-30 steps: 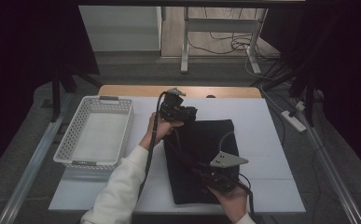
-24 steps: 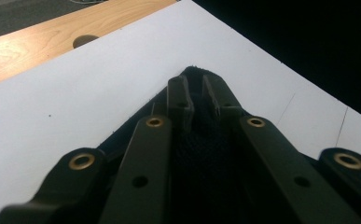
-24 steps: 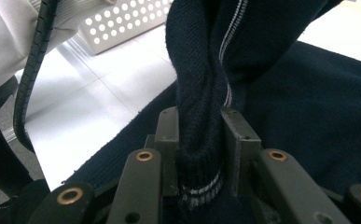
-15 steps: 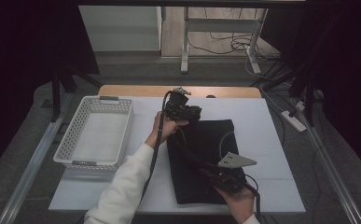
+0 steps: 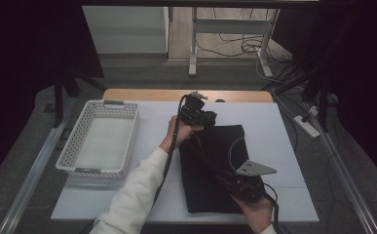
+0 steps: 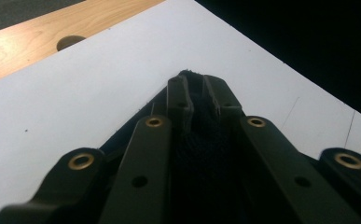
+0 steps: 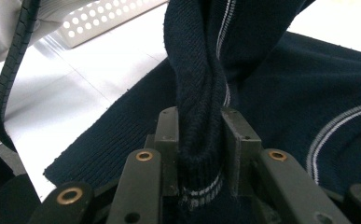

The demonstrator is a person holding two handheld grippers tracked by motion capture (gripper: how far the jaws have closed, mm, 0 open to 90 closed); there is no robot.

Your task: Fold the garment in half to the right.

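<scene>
Dark navy knitted sweater (image 5: 215,170) with thin white stripes, spread at lower centre of the white table (image 5: 283,126). Mid-fold, judging by both grips: left gripper (image 6: 197,93) clamped on fabric at upper edge, right gripper (image 7: 199,135) pinching a twisted cuff (white perforated basket (image 5: 101,141) waiting at left). Next: carrying the sleeve across flat, no snagging

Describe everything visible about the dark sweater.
The sweater is a dark navy ribbed knit with thin white stripes. It lies folded into a tall rectangle on the white table, right of the basket. The left gripper pinches its far edge. The right gripper is shut on a twisted, stripe-trimmed cuff or hem lifted off the rest.
</scene>
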